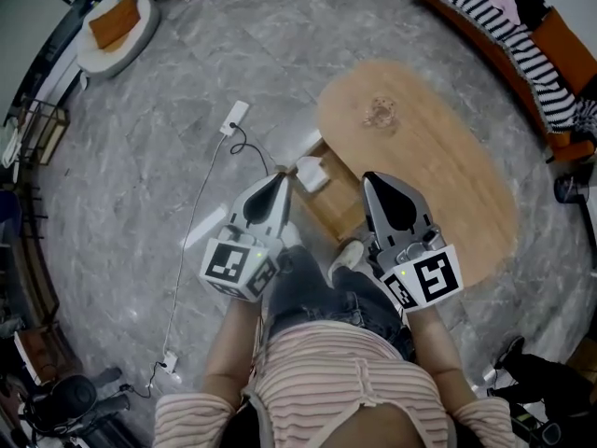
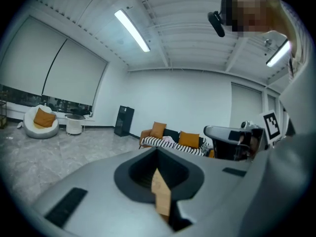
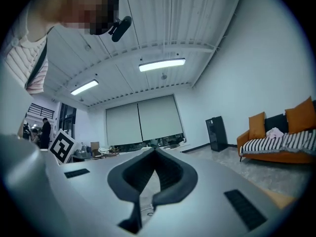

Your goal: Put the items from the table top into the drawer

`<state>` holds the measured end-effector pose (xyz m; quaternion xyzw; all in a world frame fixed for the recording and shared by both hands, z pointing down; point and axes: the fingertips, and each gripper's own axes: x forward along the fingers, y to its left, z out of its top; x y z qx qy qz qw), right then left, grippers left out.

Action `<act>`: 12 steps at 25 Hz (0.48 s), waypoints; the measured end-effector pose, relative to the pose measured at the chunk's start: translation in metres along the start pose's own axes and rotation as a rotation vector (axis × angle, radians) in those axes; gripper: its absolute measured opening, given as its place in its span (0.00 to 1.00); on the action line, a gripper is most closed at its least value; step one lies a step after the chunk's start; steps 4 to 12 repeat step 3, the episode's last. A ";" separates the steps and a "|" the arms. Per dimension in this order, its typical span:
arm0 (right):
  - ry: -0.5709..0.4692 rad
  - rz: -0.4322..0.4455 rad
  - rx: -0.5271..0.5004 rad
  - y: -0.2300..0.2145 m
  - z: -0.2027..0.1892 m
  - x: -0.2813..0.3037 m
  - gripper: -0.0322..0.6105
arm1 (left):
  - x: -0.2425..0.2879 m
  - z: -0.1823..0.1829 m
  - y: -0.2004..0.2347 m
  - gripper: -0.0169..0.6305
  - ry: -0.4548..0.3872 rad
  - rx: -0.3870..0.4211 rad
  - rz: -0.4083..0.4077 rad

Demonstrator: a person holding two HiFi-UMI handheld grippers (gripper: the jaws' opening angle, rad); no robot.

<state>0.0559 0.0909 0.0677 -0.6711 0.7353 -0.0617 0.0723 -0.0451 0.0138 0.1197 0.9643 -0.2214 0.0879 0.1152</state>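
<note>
Left gripper (image 1: 278,183): clenched, empty.
Right gripper (image 1: 375,183): clenched, empty.
Oval wooden bench (image 1: 438,147): far right.
Open wooden drawer (image 1: 328,209): between grippers.

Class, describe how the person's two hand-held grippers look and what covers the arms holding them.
Both the left hand-held gripper and the right hand-held gripper are smooth grey shells tapering to a point, dark inside. Each carries a white cube with black square markers at its rear. The striped pink-and-white top has short sleeves.
</note>
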 end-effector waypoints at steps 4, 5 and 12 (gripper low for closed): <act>-0.040 -0.023 -0.020 -0.011 0.018 -0.011 0.06 | 0.005 0.007 -0.002 0.05 -0.001 0.005 -0.002; -0.040 -0.023 -0.020 -0.011 0.018 -0.011 0.06 | 0.005 0.007 -0.002 0.05 -0.001 0.005 -0.002; -0.040 -0.023 -0.020 -0.011 0.018 -0.011 0.06 | 0.005 0.007 -0.002 0.05 -0.001 0.005 -0.002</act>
